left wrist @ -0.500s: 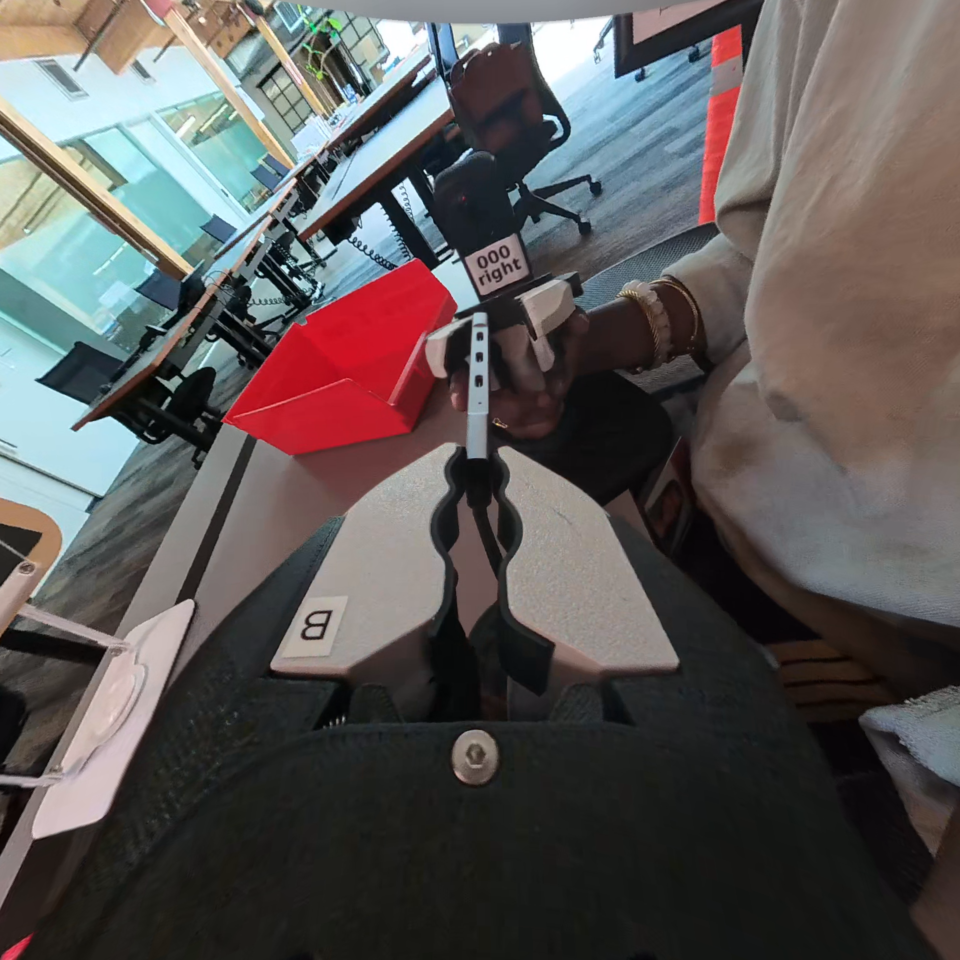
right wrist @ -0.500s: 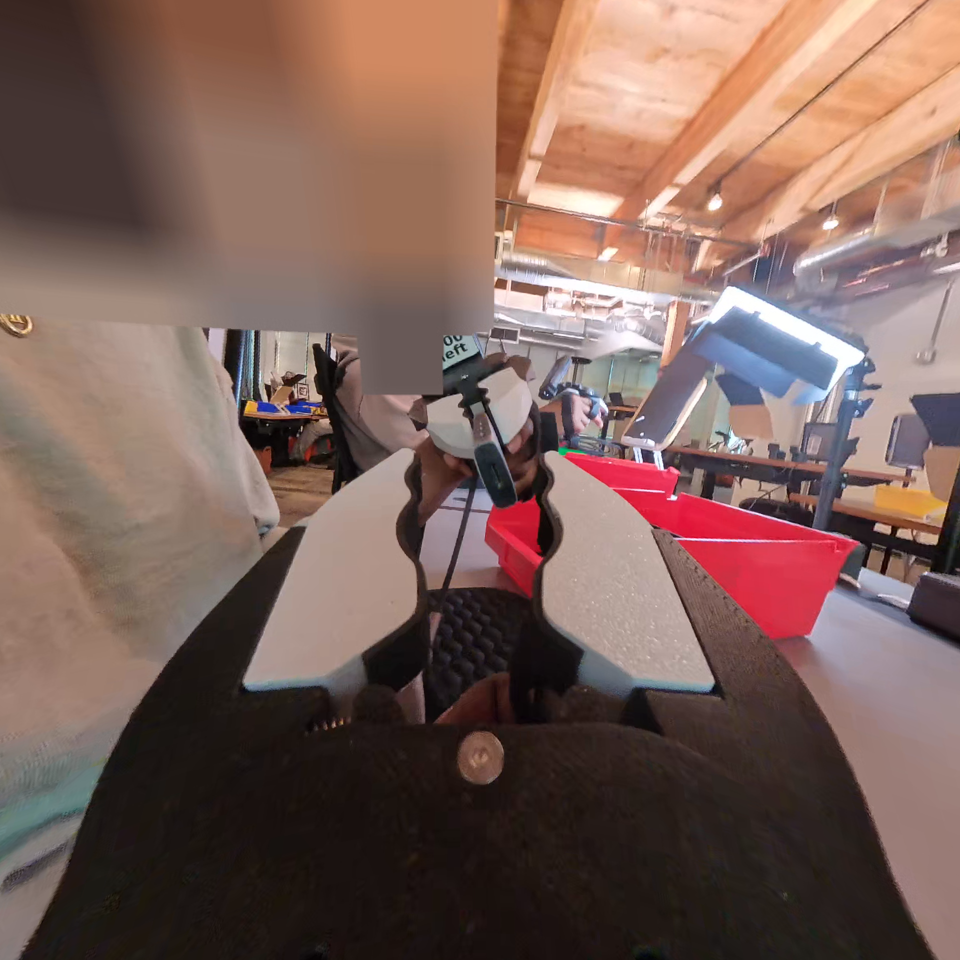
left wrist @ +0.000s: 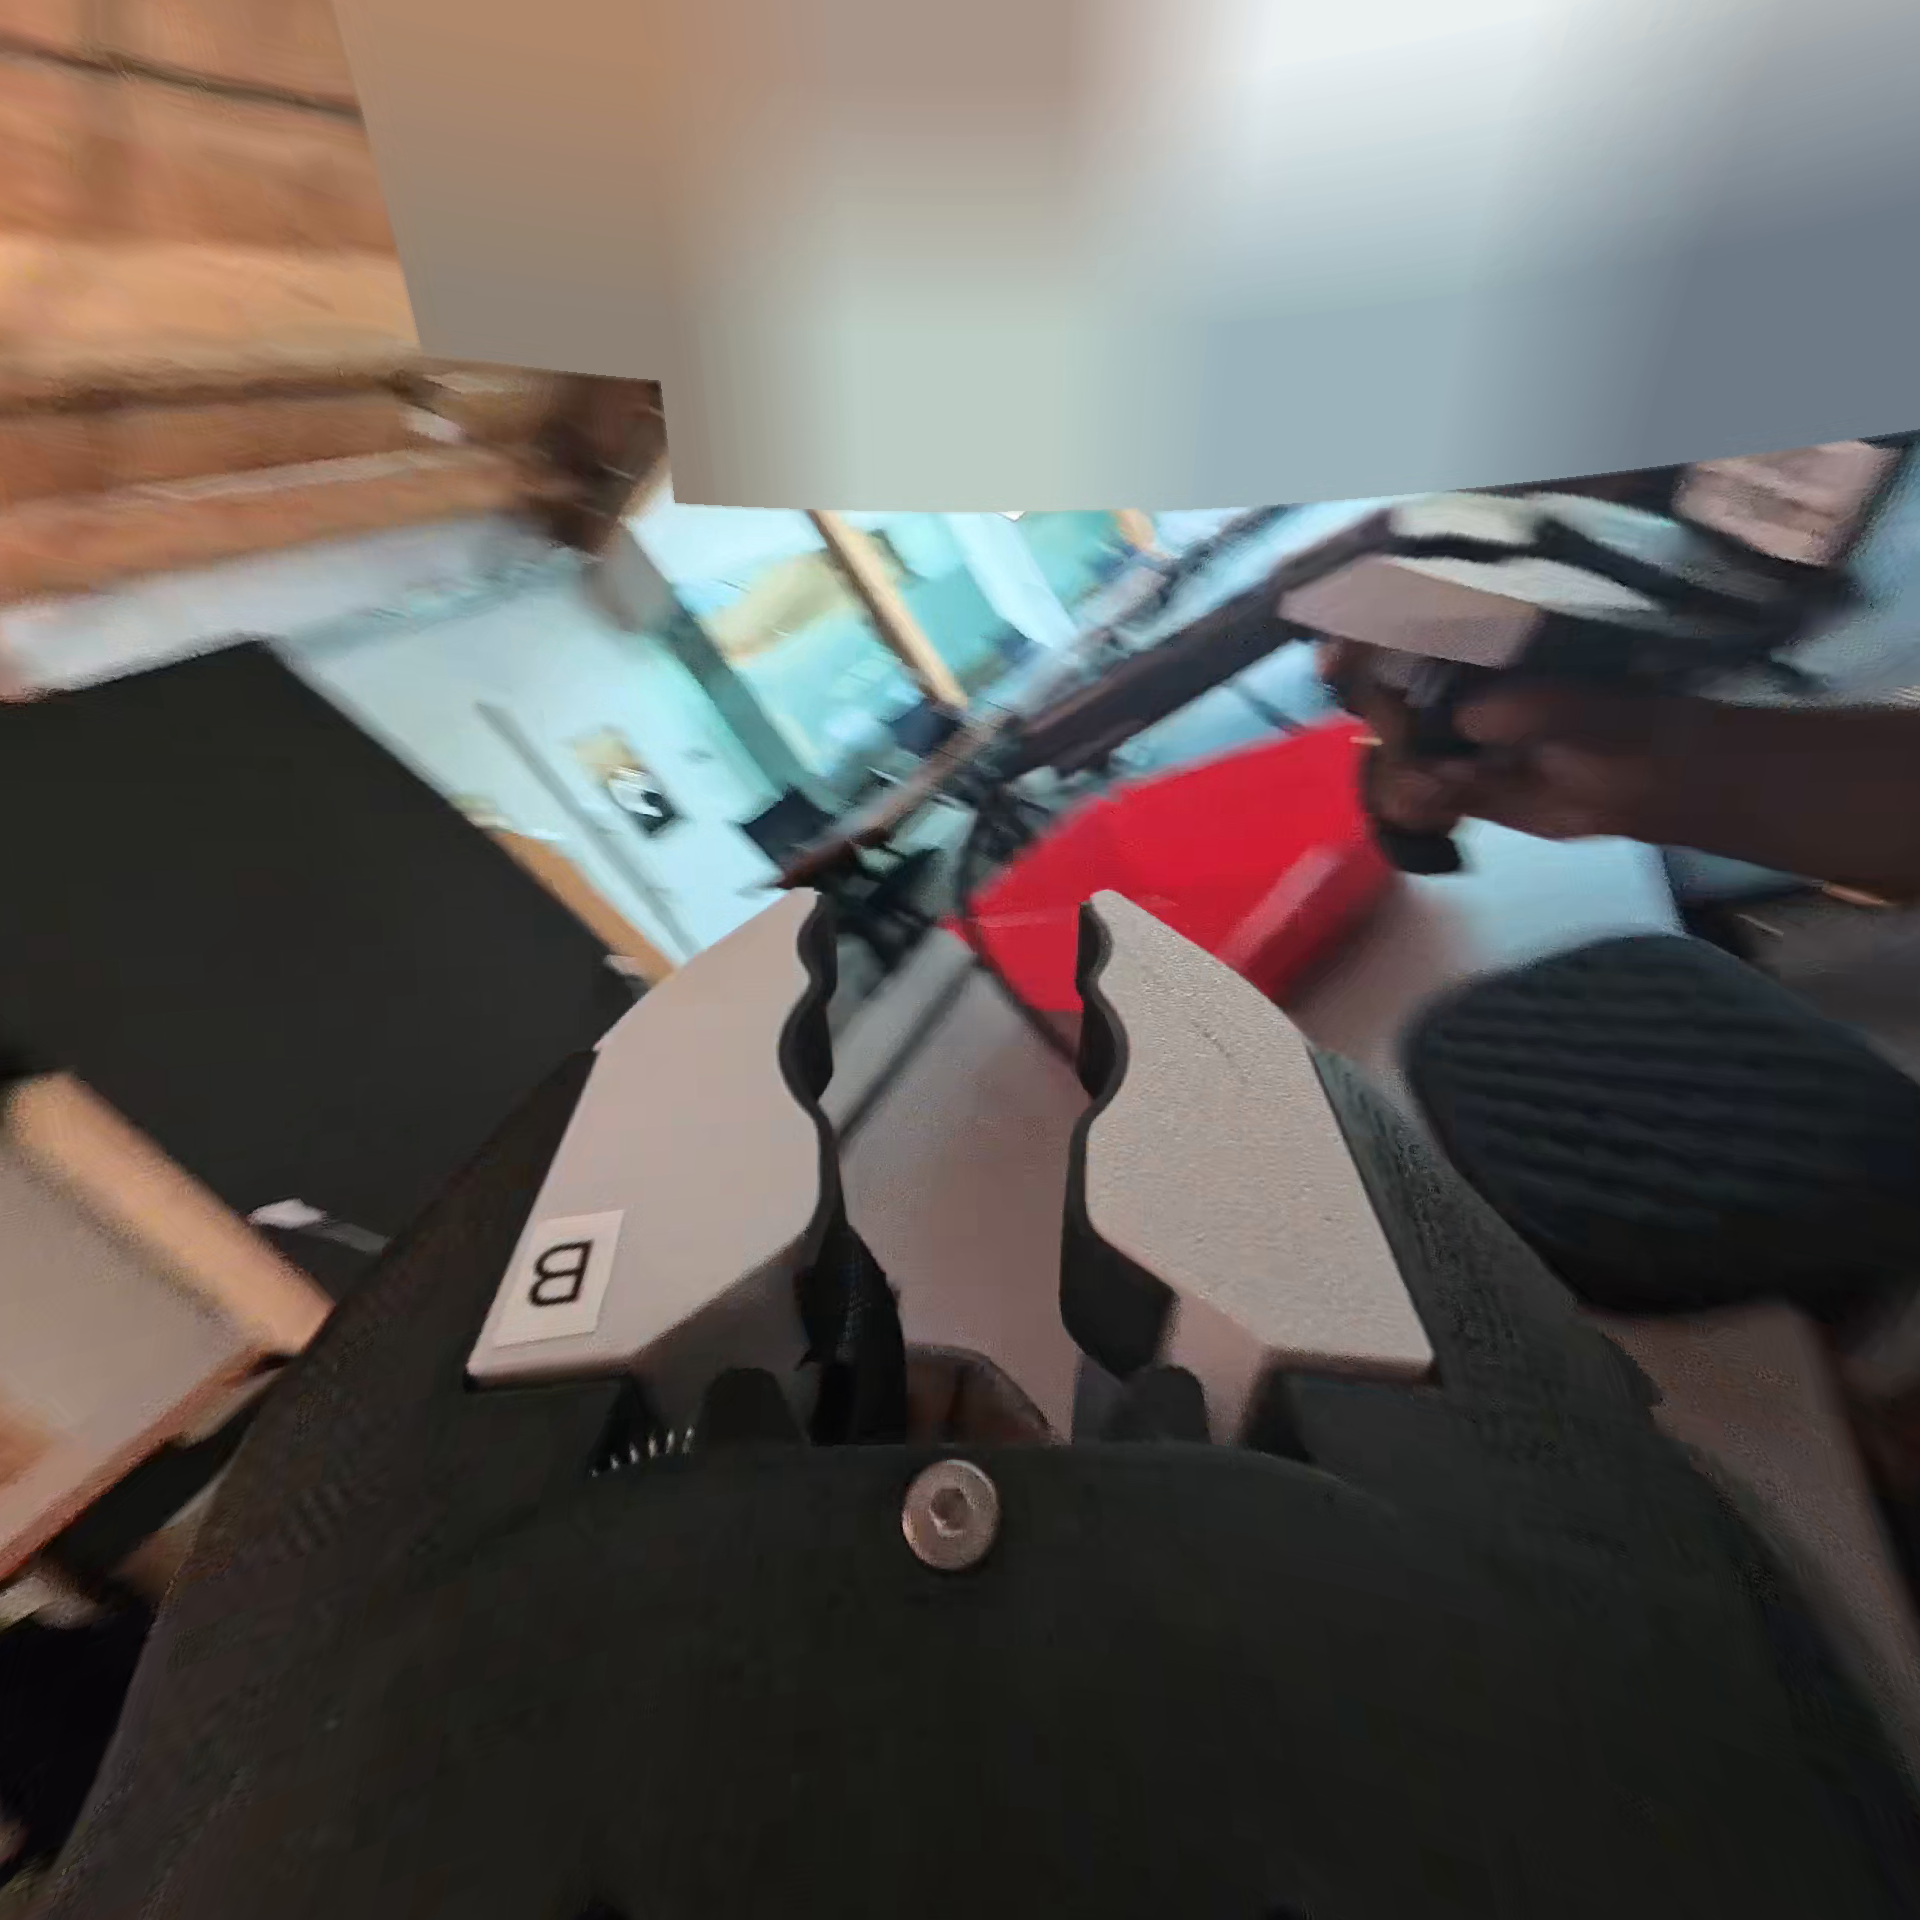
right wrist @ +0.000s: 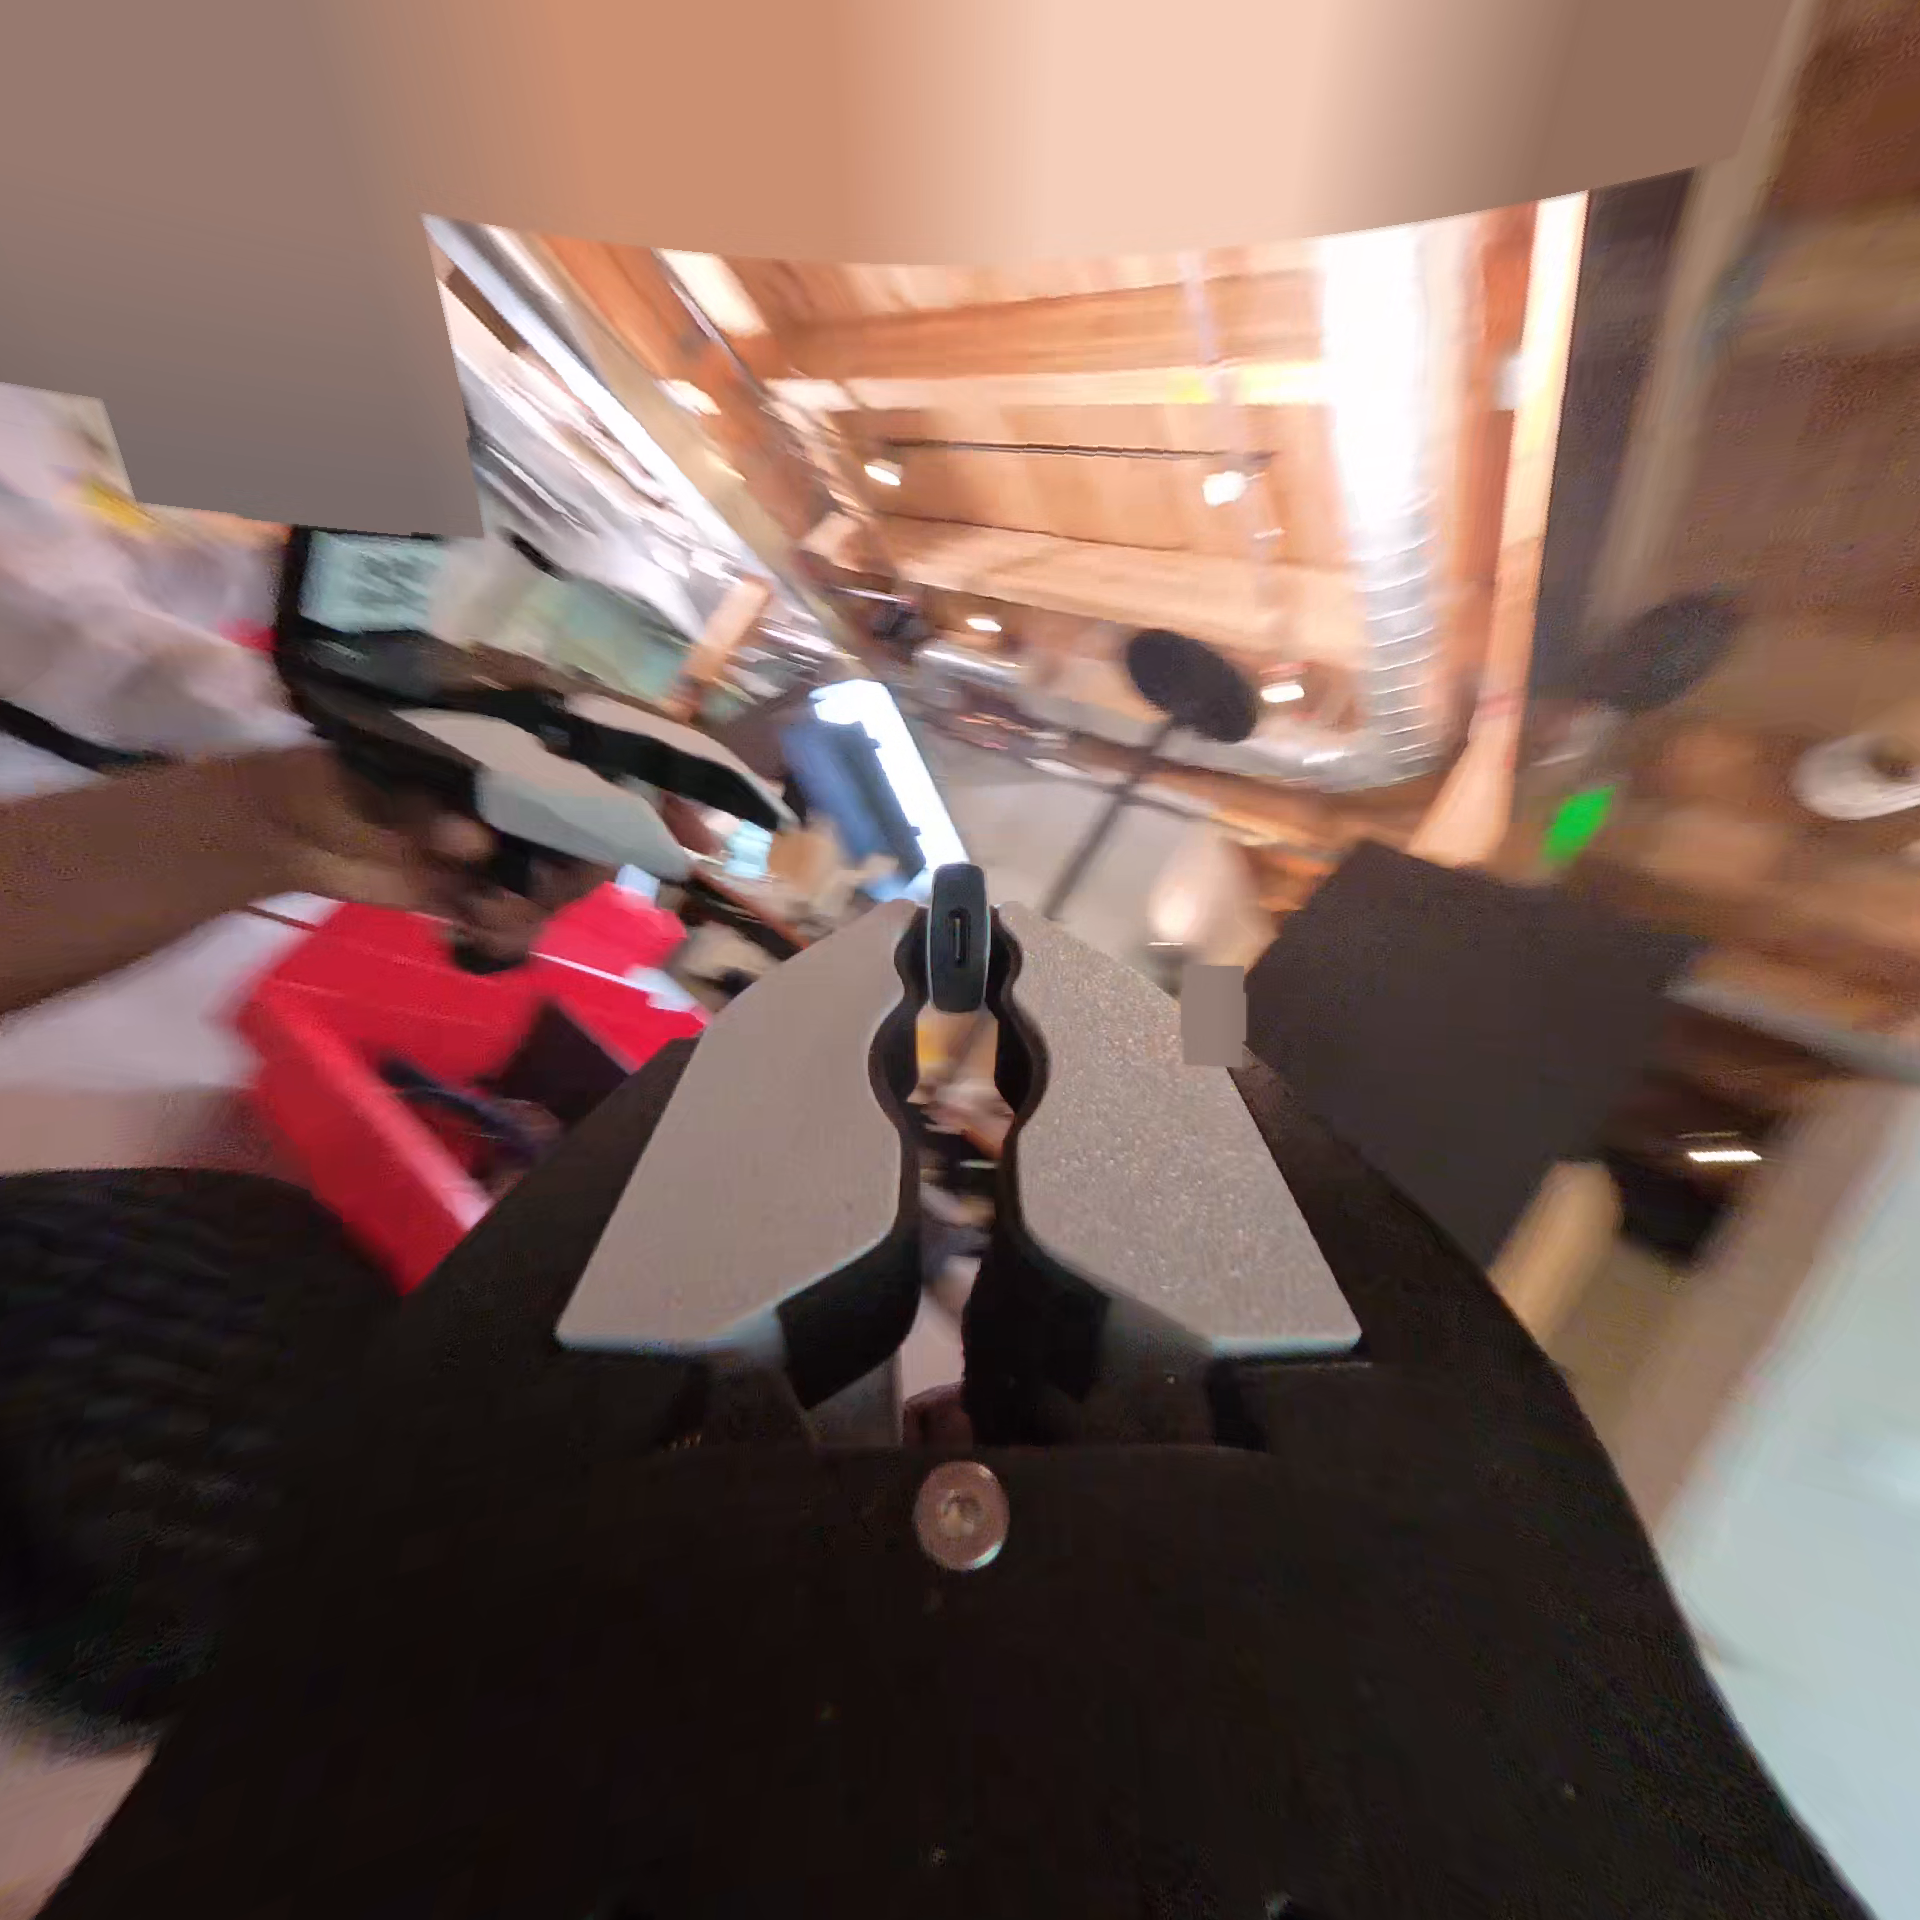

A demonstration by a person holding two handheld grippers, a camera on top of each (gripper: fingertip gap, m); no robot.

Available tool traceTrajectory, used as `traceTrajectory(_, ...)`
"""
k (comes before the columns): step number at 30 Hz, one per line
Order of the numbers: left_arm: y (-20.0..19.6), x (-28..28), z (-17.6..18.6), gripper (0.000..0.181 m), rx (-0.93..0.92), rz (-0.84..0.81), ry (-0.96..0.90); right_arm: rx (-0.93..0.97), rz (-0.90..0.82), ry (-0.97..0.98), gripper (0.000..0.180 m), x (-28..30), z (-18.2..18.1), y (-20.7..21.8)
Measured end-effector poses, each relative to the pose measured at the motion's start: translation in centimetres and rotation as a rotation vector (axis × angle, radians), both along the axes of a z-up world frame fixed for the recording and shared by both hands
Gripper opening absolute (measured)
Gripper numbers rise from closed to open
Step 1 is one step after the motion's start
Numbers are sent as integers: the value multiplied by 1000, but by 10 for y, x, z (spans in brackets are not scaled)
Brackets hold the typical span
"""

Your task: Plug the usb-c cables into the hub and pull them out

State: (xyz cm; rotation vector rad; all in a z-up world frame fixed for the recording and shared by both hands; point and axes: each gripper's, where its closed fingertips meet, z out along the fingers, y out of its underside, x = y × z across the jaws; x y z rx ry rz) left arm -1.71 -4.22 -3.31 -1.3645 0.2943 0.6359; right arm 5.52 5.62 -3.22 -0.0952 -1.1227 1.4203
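The left gripper [left wrist: 951,940] is released: its grey fingers [left wrist: 707,1122] stand apart at frame centre with nothing between the tips, and the pale table [left wrist: 966,1143] shows through the gap. A dark cable [left wrist: 847,1309] runs along the inner side of the left finger near its base. A red bin [left wrist: 1195,842] sits on the table right of centre, blurred. At upper right the other gripper appears, held by a hand [left wrist: 1558,769].

In the right wrist view the right gripper [right wrist: 958,940] is clenched on the hub [right wrist: 957,940], a small dark piece pinched end-on at the fingertips, just above frame centre, a slot port facing the camera. The red bin [right wrist: 395,1049] lies at left, dark cables inside. The left gripper [right wrist: 582,790] shows at upper left, blurred.
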Motion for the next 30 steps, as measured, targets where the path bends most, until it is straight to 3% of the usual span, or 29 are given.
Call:
traceTrajectory(4,-41,-32,38,42,282,244,8,168,-260,145,9,-7,6,20)
traceTrajectory(8,-65,-31,53,38,377,279,-16,627,-383,-4,8,-39,-74,20)
traceTrajectory(10,-73,-33,54,35,387,303,-34,752,-382,-129,8,-44,-110,22)
traceTrajectory(15,-81,-32,55,33,379,298,-88,740,-203,-536,9,-31,-165,23)
traceTrajectory(21,-92,-43,45,33,329,360,-158,723,-89,-780,20,-15,-190,24)
traceTrajectory(27,-86,-68,-13,34,65,358,-482,653,-24,-989,32,-7,-211,25)
traceTrajectory(30,-93,-91,-53,35,-121,525,-559,560,75,-1166,43,4,-213,24)
